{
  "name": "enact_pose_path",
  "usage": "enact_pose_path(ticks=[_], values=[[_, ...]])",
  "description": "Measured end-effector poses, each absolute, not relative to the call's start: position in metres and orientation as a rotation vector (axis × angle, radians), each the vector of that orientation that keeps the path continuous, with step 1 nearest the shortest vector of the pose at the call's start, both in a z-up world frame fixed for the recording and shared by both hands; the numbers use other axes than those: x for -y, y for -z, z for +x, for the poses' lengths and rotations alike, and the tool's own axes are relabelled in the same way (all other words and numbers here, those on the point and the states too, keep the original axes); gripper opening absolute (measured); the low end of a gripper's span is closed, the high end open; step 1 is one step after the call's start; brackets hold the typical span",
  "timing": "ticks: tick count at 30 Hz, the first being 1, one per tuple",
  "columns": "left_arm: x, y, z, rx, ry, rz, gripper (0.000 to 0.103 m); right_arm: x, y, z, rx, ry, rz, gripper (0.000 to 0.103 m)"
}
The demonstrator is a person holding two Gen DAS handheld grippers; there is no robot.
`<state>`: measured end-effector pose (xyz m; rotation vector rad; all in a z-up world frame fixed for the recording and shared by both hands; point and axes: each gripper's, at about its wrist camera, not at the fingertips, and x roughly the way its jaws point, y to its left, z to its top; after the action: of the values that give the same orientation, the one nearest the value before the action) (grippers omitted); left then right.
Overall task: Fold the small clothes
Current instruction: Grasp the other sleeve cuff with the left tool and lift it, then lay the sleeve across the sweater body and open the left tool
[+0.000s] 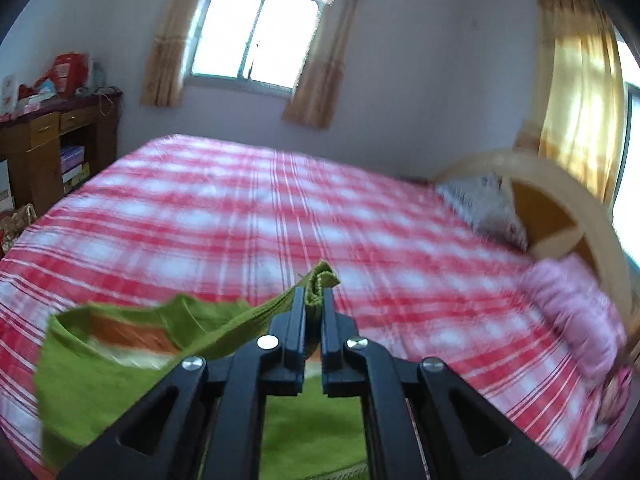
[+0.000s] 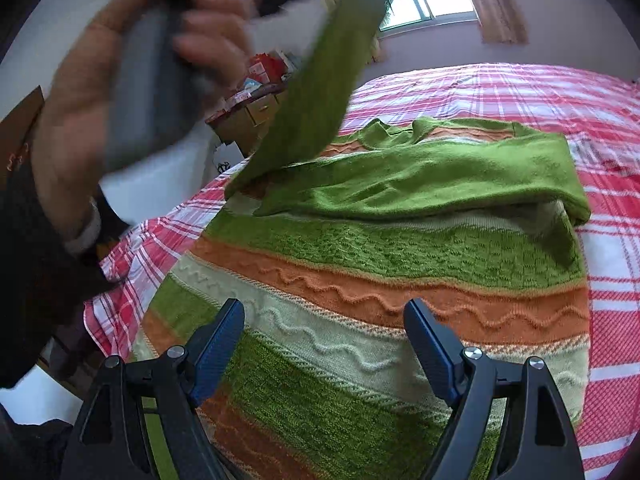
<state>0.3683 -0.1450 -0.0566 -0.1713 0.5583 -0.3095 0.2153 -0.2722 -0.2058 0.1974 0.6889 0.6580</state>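
Observation:
A small knitted sweater [image 2: 360,264] with green, orange and cream stripes lies on the red plaid bed [image 2: 560,92]. One green sleeve [image 2: 420,168] is folded across its chest. My left gripper [image 1: 314,294] is shut on the cuff of the other green sleeve [image 1: 318,280] and holds it up above the bed; that raised sleeve [image 2: 320,84] also shows in the right wrist view, under the person's hand [image 2: 132,80]. My right gripper [image 2: 324,308] is open and empty, just above the sweater's lower stripes.
A wooden desk [image 1: 52,148] with clutter stands left of the bed. A round headboard [image 1: 560,216], a grey pillow [image 1: 484,204] and a pink bundle [image 1: 576,312] are at the right. A window [image 1: 256,36] is in the far wall.

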Motion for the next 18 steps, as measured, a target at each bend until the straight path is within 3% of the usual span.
enact_pose_path(ticks=[3,5,6,8,9,10,12,16,18], values=[[0.172,0.083,0.373,-0.626,0.322,-0.111,0.007,0.276,0.210,0.216,-0.692,-0.664,0.223,0.083],[0.183,0.094,0.374,-0.684,0.320,-0.061,0.014,0.276,0.212,0.217,-0.696,-0.674,0.226,0.083],[0.185,0.095,0.372,-0.697,0.338,-0.052,0.022,0.276,0.213,0.217,-0.694,-0.678,0.227,0.083],[0.182,0.094,0.365,-0.683,0.357,-0.028,0.051,0.277,0.214,0.215,-0.684,-0.678,0.226,0.083],[0.172,0.090,0.355,-0.645,0.334,0.000,0.074,0.277,0.214,0.214,-0.680,-0.678,0.223,0.083],[0.167,0.087,0.350,-0.618,0.321,0.013,0.080,0.277,0.214,0.213,-0.677,-0.678,0.221,0.083],[0.142,0.084,0.332,-0.559,0.306,0.049,0.082,0.277,0.214,0.212,-0.674,-0.678,0.218,0.083],[0.087,0.098,0.305,-0.529,0.143,0.168,0.095,0.279,0.215,0.210,-0.671,-0.678,0.229,0.083],[0.053,0.113,0.295,-0.548,0.034,0.245,0.095,0.280,0.216,0.210,-0.673,-0.681,0.237,0.083]])
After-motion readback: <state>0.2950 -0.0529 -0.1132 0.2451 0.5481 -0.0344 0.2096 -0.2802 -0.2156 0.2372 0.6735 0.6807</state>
